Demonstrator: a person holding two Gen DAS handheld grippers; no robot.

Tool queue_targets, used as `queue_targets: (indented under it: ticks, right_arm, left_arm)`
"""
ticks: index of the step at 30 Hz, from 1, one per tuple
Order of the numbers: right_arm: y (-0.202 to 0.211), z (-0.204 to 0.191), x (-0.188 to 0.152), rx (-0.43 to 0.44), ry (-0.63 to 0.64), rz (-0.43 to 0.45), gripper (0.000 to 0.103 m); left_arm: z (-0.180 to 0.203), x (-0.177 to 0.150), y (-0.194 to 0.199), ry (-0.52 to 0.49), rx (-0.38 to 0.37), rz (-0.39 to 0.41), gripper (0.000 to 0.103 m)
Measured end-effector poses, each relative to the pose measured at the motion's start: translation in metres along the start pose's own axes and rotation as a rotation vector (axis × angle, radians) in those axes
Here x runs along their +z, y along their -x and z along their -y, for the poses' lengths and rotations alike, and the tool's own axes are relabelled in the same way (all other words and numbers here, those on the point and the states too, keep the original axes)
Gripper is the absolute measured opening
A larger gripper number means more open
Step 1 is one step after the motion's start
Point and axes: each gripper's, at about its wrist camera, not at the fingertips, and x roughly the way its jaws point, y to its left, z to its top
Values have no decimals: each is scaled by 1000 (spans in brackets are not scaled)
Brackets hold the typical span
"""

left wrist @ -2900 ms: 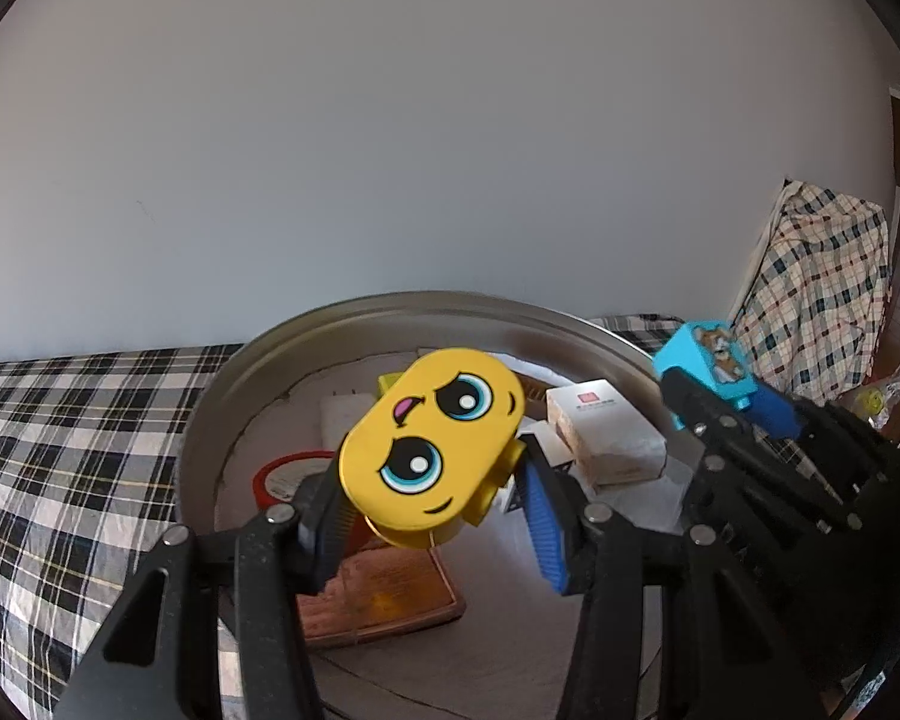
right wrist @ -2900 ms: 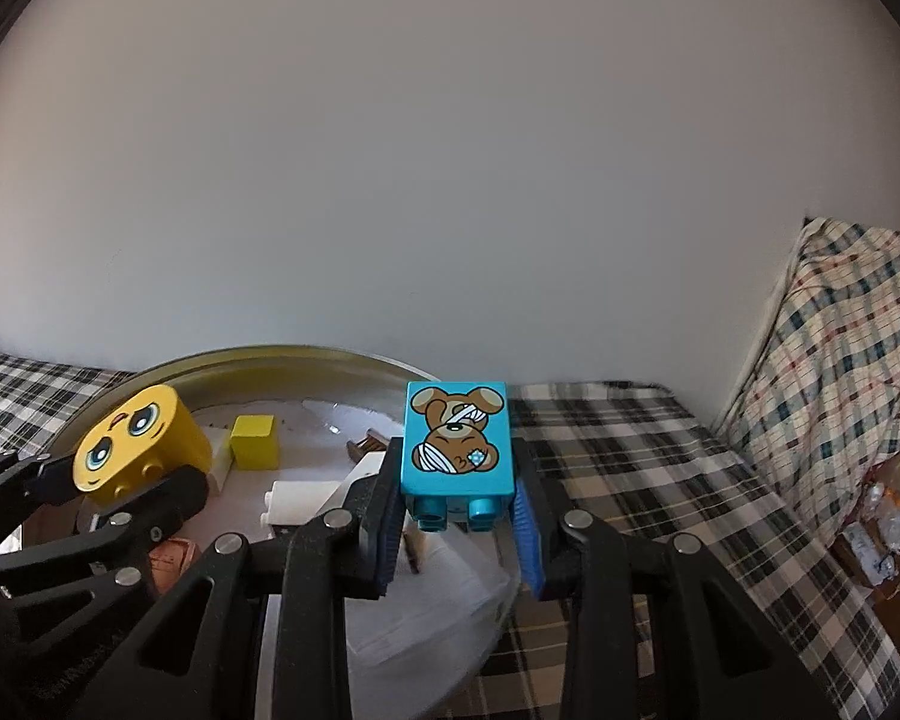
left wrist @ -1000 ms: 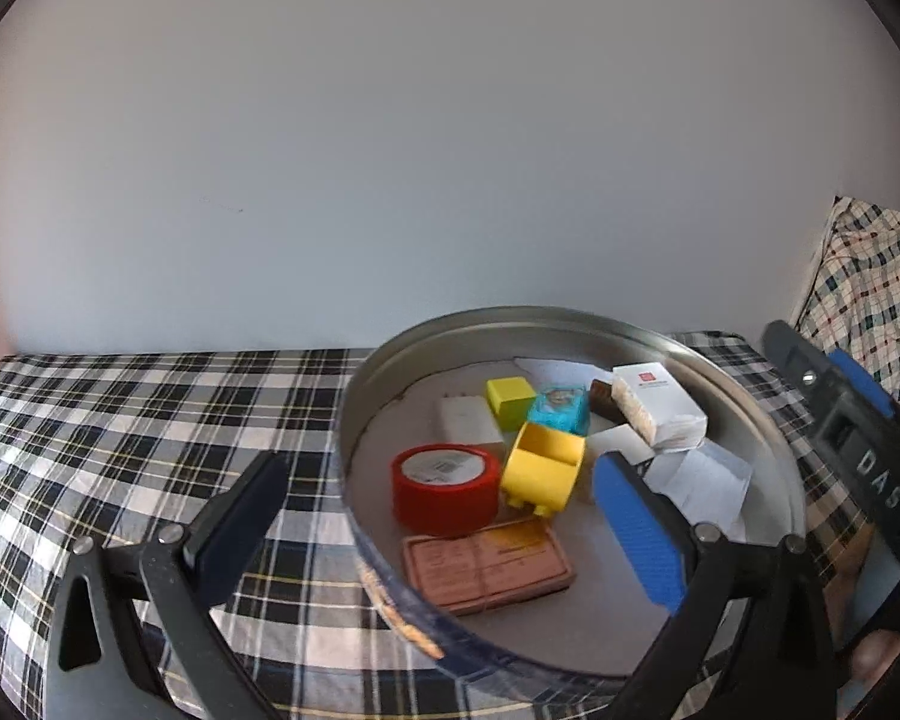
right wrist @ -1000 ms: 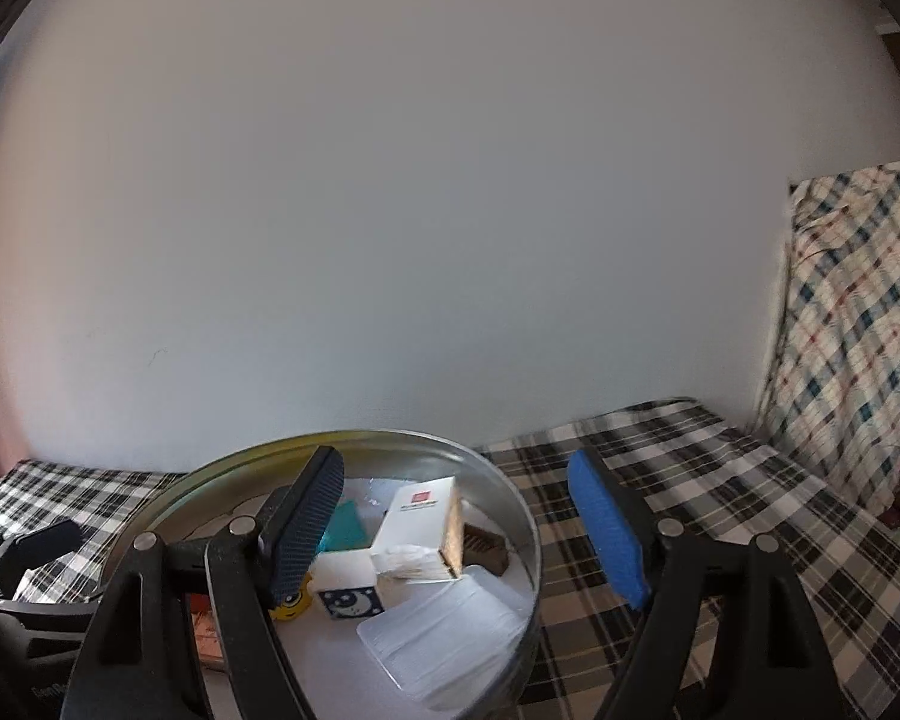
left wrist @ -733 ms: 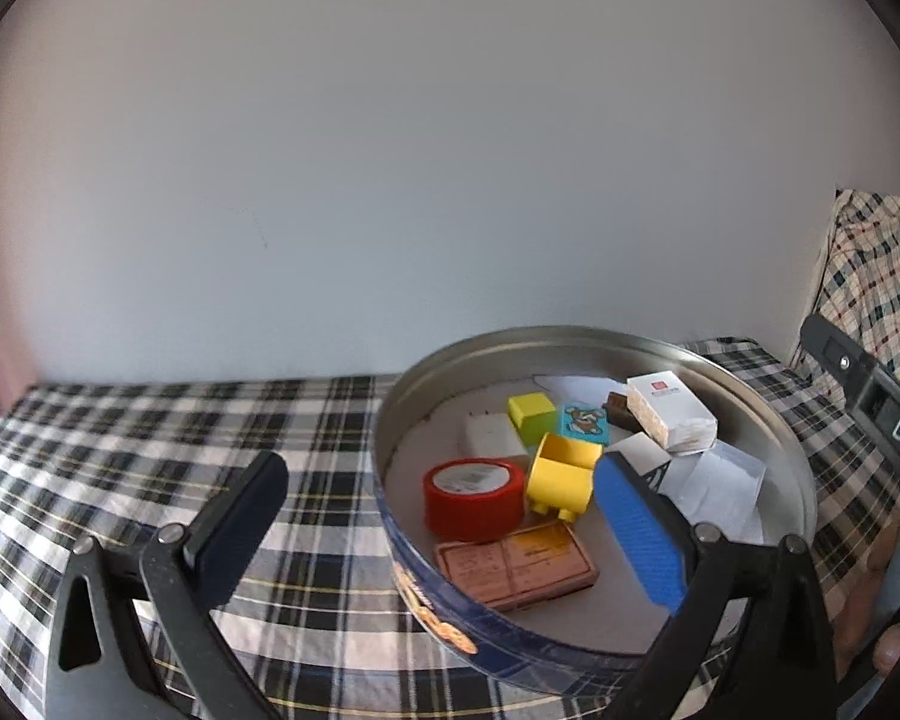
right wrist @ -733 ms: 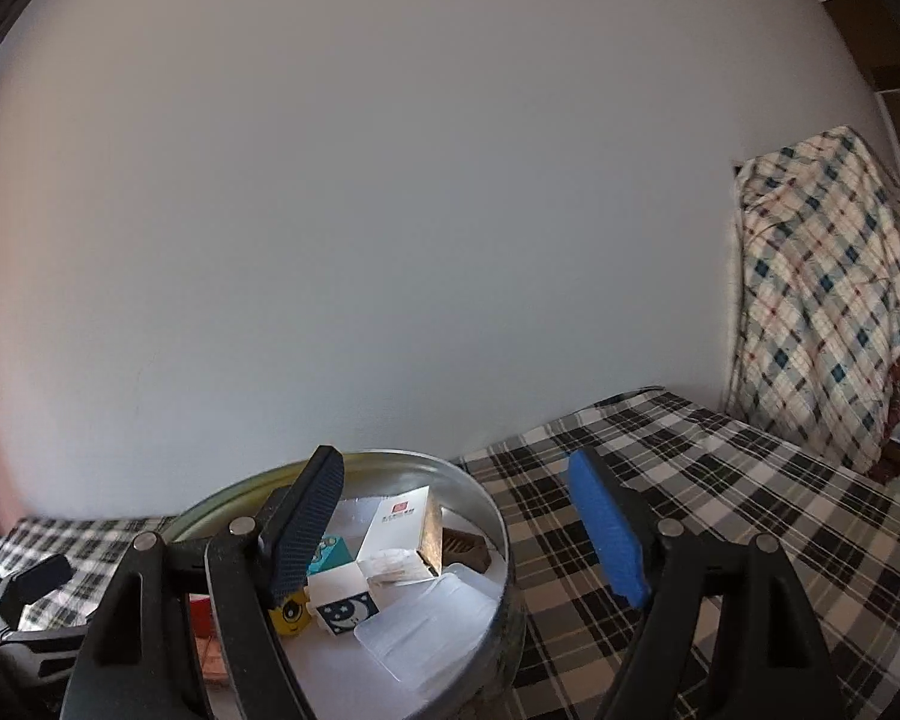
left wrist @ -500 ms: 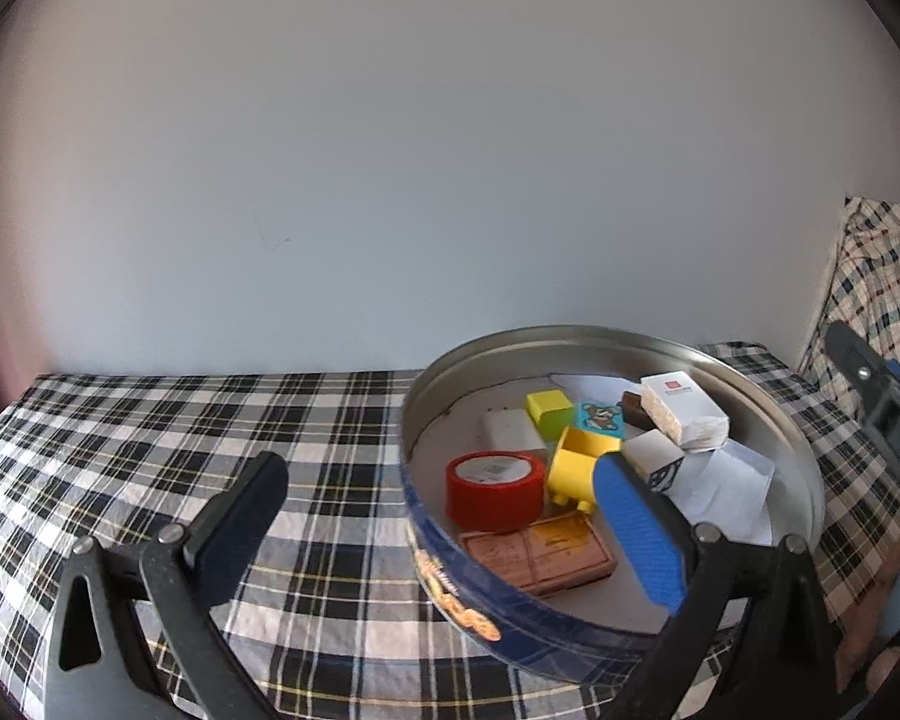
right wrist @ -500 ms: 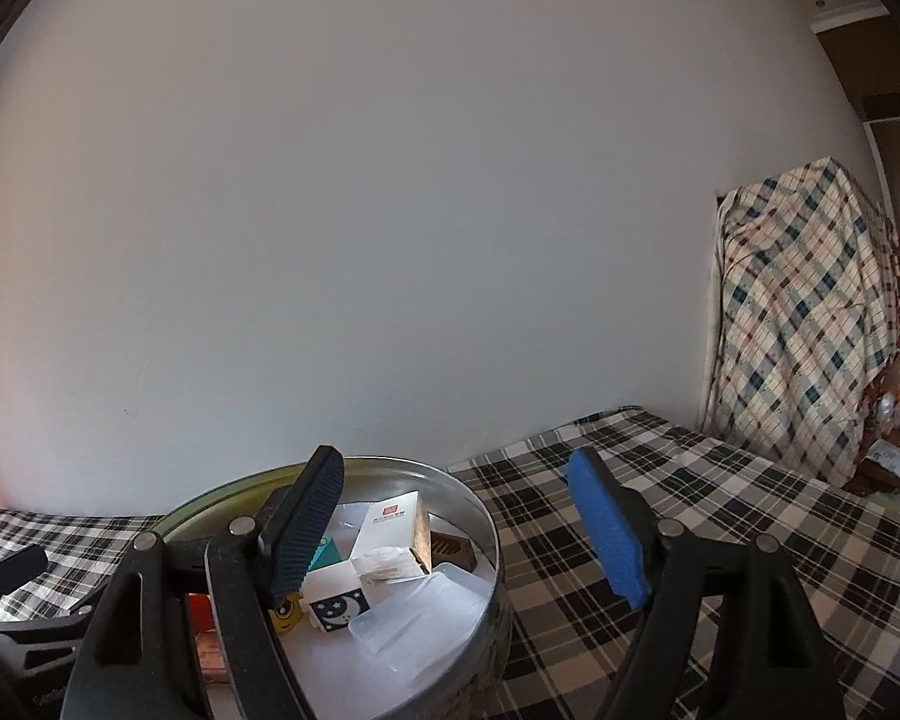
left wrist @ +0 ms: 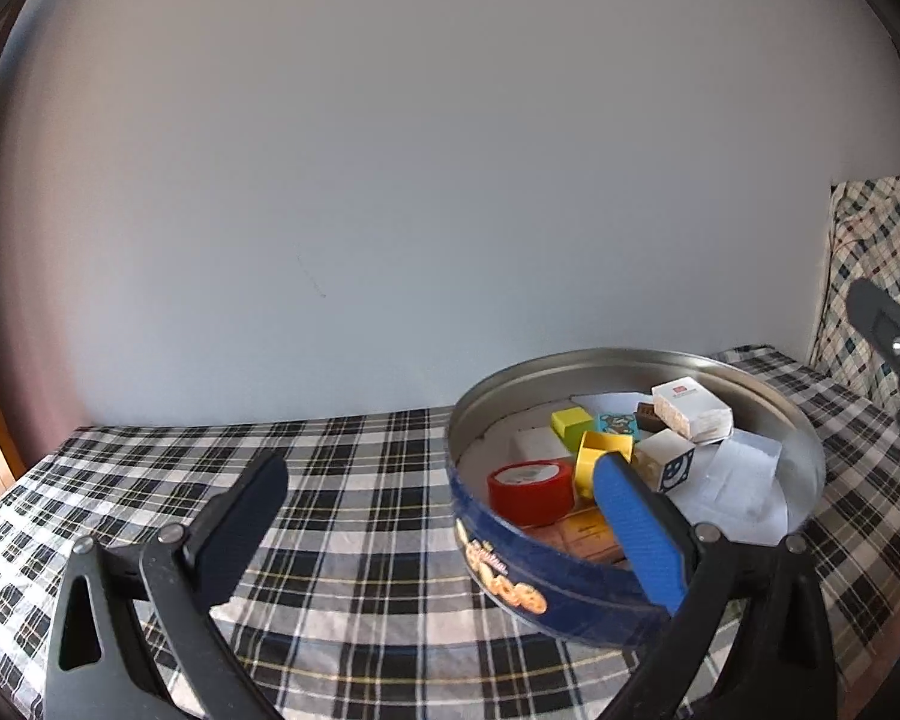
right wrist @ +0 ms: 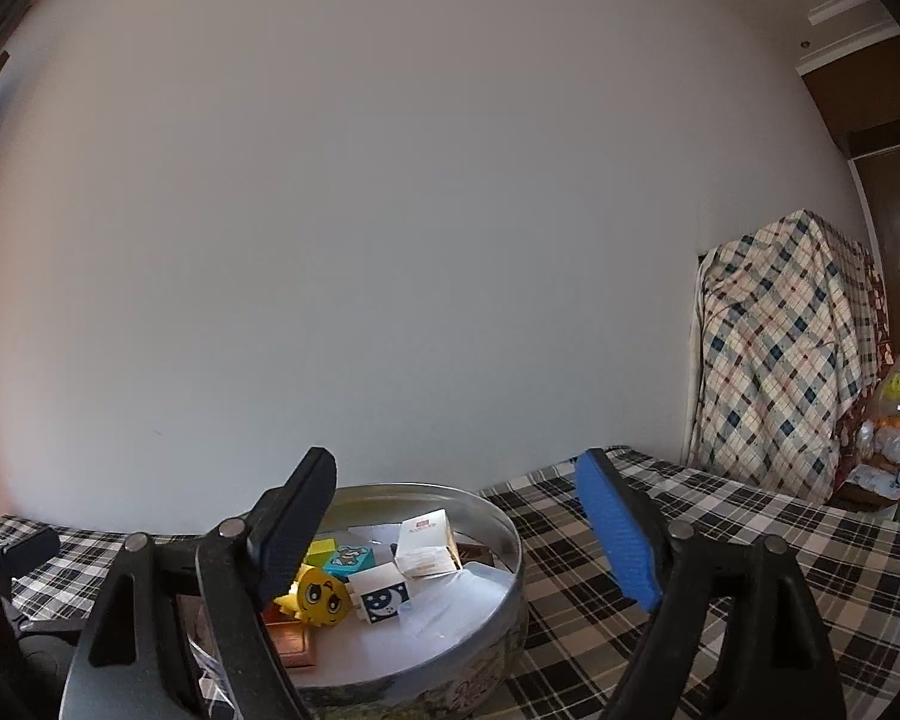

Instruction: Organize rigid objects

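Both the left gripper (left wrist: 444, 516) and the right gripper (right wrist: 450, 516) are spread and empty, the right's jaws having just widened. The round blue metal tin (left wrist: 546, 576) on the checked cloth (left wrist: 360, 480) holds the yellow face block (right wrist: 321, 594) and the turquoise bear block (right wrist: 348, 559).

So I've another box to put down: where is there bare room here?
The checked cloth left of the tin is bare, as is the cloth right of it. Inside, blocks, the red tape roll and boxes crowd it.

Left gripper (left wrist: 438, 516) and right gripper (right wrist: 456, 534), jaws wide, empty
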Motion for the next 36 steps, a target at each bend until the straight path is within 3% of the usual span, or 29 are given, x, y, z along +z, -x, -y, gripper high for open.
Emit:
queue_targets:
  ticks: [7, 18, 36]
  right_arm:
    - [17, -14, -3, 17, -27, -9, 85]
    - [45, -36, -2, -29, 60, 111, 97]
    - [49, -38, -2, 3, 68, 129, 99]
  left_arm:
    - [-17, -5, 12, 17, -14, -3, 103]
    - [-37, -10, 27, 51, -16, 7, 103]
    - [-39, -12, 27, 62, 8, -12, 103]
